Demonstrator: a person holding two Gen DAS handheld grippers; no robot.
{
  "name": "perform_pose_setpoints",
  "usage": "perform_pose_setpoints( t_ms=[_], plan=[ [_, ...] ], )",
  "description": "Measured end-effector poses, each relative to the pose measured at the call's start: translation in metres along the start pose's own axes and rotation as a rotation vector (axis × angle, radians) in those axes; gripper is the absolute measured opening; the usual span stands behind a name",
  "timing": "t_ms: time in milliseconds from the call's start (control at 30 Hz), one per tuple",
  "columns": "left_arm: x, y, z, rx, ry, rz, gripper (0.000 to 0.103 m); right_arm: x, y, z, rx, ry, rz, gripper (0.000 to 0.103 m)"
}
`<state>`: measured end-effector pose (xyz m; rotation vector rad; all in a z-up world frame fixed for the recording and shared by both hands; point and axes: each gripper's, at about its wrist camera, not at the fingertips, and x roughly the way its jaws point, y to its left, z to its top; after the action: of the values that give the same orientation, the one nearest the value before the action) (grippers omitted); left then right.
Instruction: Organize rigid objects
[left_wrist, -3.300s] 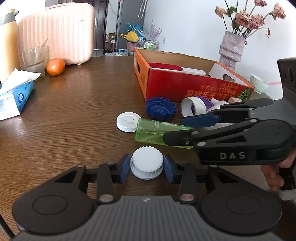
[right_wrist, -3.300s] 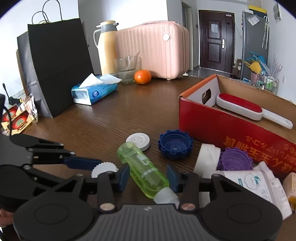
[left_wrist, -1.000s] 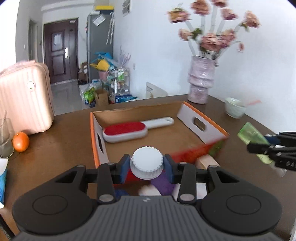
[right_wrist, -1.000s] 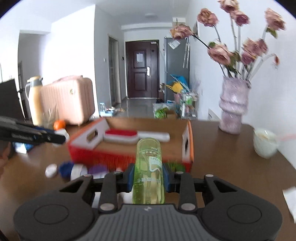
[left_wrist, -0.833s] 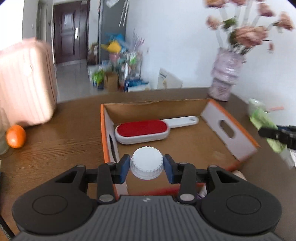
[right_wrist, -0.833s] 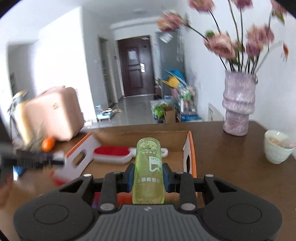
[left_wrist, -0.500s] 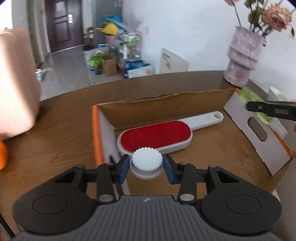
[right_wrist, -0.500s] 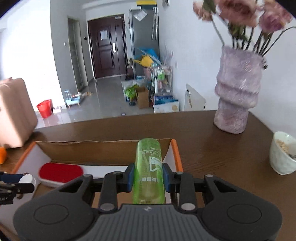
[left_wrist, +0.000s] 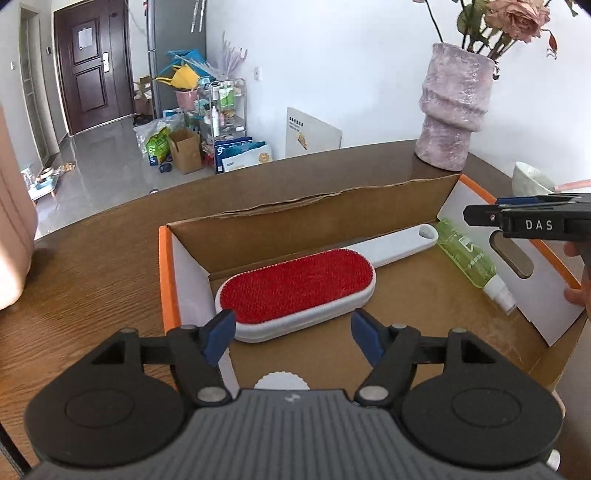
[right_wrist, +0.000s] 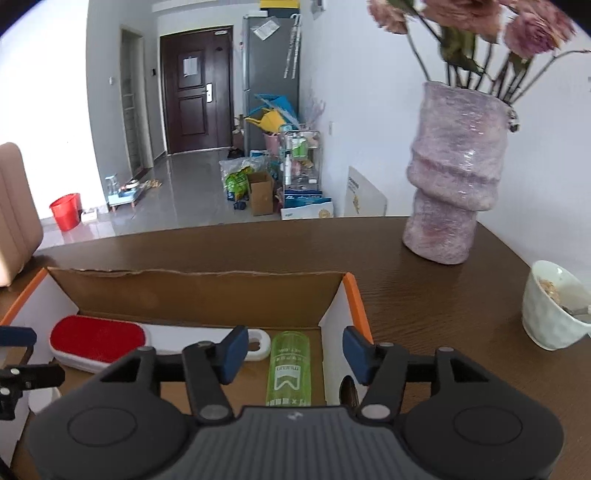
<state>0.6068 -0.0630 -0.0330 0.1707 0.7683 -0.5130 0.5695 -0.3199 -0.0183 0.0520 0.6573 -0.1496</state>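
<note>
My left gripper (left_wrist: 293, 334) is open and empty over the near left part of the cardboard box (left_wrist: 168, 266). The white ribbed cap (left_wrist: 281, 380) lies on the box floor just under it, half hidden by the gripper body. My right gripper (right_wrist: 295, 352) is open above the box's right end (right_wrist: 356, 295). The green bottle (right_wrist: 289, 369) lies on the box floor below it, along the right wall; it also shows in the left wrist view (left_wrist: 467, 256). A red lint brush (left_wrist: 299, 288) with a white handle lies across the box middle.
A purple vase (right_wrist: 454, 173) with flowers stands on the brown table behind the box. A white bowl (right_wrist: 554, 306) sits to the right. A pink case (right_wrist: 14, 206) is at the far left. The table's far edge (right_wrist: 221, 229) lies just behind the box.
Both grippers have opened. The white cap has dropped from the left gripper onto the box floor and the green bottle from the right gripper into the box's right end.
</note>
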Motion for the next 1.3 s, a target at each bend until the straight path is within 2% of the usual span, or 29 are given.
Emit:
perform_pose_setpoints(
  t_ms=[167, 267, 300, 433, 667, 800, 967, 1167, 1300],
  plan=[
    [-0.002, -0.011, 0.002, 0.013, -0.012, 0.005, 0.079, -0.002, -0.011, 0.000, 0.034, 0.000, 0.022, 0.061],
    [-0.015, -0.021, 0.001, 0.033, -0.059, -0.022, 0.089, -0.016, -0.012, 0.002, 0.030, -0.016, 0.033, 0.063],
    [-0.022, -0.026, 0.000, 0.047, -0.080, -0.024, 0.094, -0.024, -0.010, 0.001, 0.020, -0.028, 0.040, 0.063],
    [-0.049, -0.044, -0.001, 0.061, -0.137, 0.007, 0.100, -0.062, -0.009, 0.001, -0.005, -0.064, 0.065, 0.070],
    [-0.119, -0.070, -0.026, 0.030, -0.254, 0.052, 0.103, -0.146, -0.014, -0.025, -0.017, -0.125, 0.125, 0.083],
    [-0.167, -0.084, -0.053, 0.006, -0.314, 0.101, 0.103, -0.194, -0.015, -0.056, -0.021, -0.153, 0.161, 0.085],
    [-0.225, -0.106, -0.104, -0.033, -0.396, 0.181, 0.103, -0.251, -0.007, -0.100, -0.044, -0.210, 0.209, 0.087],
    [-0.281, -0.124, -0.171, -0.108, -0.466, 0.201, 0.103, -0.308, 0.010, -0.161, -0.066, -0.247, 0.251, 0.089],
    [-0.308, -0.137, -0.218, -0.133, -0.477, 0.231, 0.103, -0.336, 0.014, -0.198, -0.067, -0.259, 0.275, 0.089]
  ],
)
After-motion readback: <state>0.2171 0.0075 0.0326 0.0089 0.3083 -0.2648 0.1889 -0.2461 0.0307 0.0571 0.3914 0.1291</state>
